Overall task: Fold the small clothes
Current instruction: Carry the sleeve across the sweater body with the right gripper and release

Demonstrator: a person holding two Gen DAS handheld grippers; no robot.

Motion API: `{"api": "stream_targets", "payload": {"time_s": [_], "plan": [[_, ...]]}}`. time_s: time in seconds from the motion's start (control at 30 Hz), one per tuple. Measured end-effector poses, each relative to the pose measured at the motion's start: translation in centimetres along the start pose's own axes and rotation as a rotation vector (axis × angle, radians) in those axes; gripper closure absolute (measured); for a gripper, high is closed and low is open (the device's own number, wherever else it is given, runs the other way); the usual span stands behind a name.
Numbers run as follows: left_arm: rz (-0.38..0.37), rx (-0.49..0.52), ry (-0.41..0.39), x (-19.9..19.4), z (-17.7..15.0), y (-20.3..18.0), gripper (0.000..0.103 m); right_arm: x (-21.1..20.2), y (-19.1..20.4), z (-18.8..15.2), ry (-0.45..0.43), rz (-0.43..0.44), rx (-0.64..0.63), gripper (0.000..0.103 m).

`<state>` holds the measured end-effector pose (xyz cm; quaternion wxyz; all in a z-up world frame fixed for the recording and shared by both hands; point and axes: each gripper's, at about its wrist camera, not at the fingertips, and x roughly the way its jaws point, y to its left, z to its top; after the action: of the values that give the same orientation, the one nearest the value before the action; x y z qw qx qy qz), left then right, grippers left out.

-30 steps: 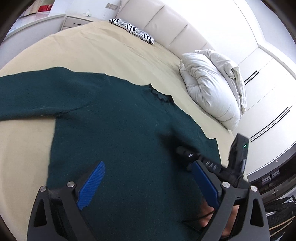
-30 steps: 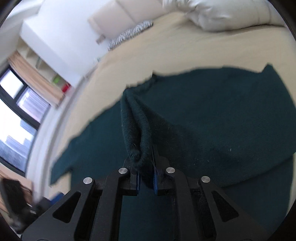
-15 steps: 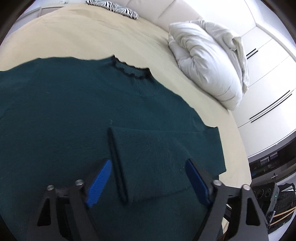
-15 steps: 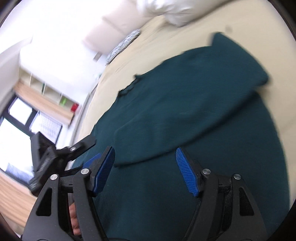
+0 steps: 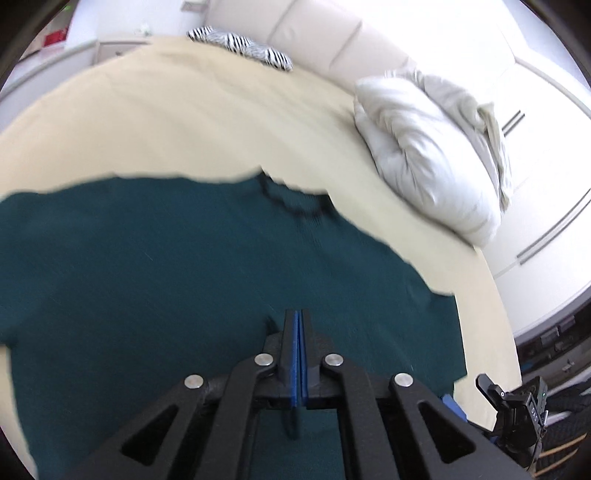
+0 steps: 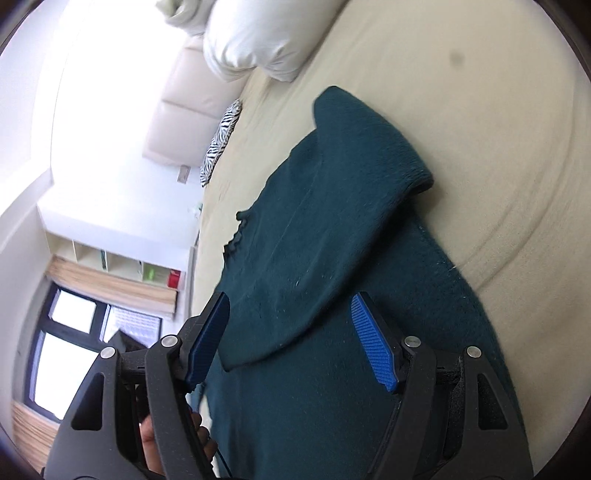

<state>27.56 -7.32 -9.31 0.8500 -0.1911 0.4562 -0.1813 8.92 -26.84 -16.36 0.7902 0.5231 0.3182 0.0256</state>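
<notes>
A dark green knitted sweater lies flat on the beige bed, its frilled collar toward the headboard. One sleeve lies folded back across the sweater's body. My left gripper hangs low over the sweater's middle, its blue pads pressed together with no cloth visible between them. My right gripper is open above the end of the folded sleeve, with nothing gripped. A hand shows behind its left finger.
A white bundled duvet lies on the bed to the right of the sweater. A zebra-striped cushion rests against the padded headboard. White wardrobe doors stand beyond the bed's right edge. Shelves and a window are on the far side.
The right gripper let go of the sleeve, which now lies folded across the body, and rolled over. The left gripper's jaws went from wide open to shut as it moved across the sweater.
</notes>
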Motion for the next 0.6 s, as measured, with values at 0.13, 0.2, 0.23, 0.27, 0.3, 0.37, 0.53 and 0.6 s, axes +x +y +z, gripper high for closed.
{"api": "stream_targets", "payload": {"time_s": [0.13, 0.2, 0.23, 0.27, 0.3, 0.37, 0.53, 0.6], "plan": [[-0.005, -0.026, 0.010, 0.1, 0.1, 1.2, 0.101, -0.8, -0.4, 0.1, -0.013, -0.001, 0.041, 0.035], [0.017, -0.010, 0.062, 1.3, -0.6, 0.8, 0.085, 0.3, 0.4, -0.3, -0.012, -0.010, 0.030, 0.035], [0.011, -0.014, 0.087, 1.7, -1.0, 0.8, 0.056, 0.7, 0.7, -0.3, -0.010, -0.013, 0.027, 0.035], [-0.002, -0.024, 0.104, 2.4, -1.5, 0.7, 0.044, 0.8, 0.8, -0.4, -0.006, -0.017, 0.025, 0.035], [-0.006, -0.026, 0.106, 2.9, -1.9, 0.5, 0.036, 0.9, 0.8, -0.6, 0.000, -0.021, 0.023, 0.035], [-0.009, -0.008, 0.123, 3.9, -2.5, -0.2, 0.036, 1.3, 0.7, -1.0, 0.011, -0.032, 0.021, 0.035], [0.008, 0.030, 0.159, 4.9, -3.1, -1.9, 0.074, 0.7, 0.3, -1.5, 0.013, -0.030, 0.021, 0.035], [-0.016, 0.027, 0.172, 4.9, -3.2, -1.9, 0.095, 0.7, 0.2, -1.6, 0.008, -0.026, 0.027, 0.035]]}}
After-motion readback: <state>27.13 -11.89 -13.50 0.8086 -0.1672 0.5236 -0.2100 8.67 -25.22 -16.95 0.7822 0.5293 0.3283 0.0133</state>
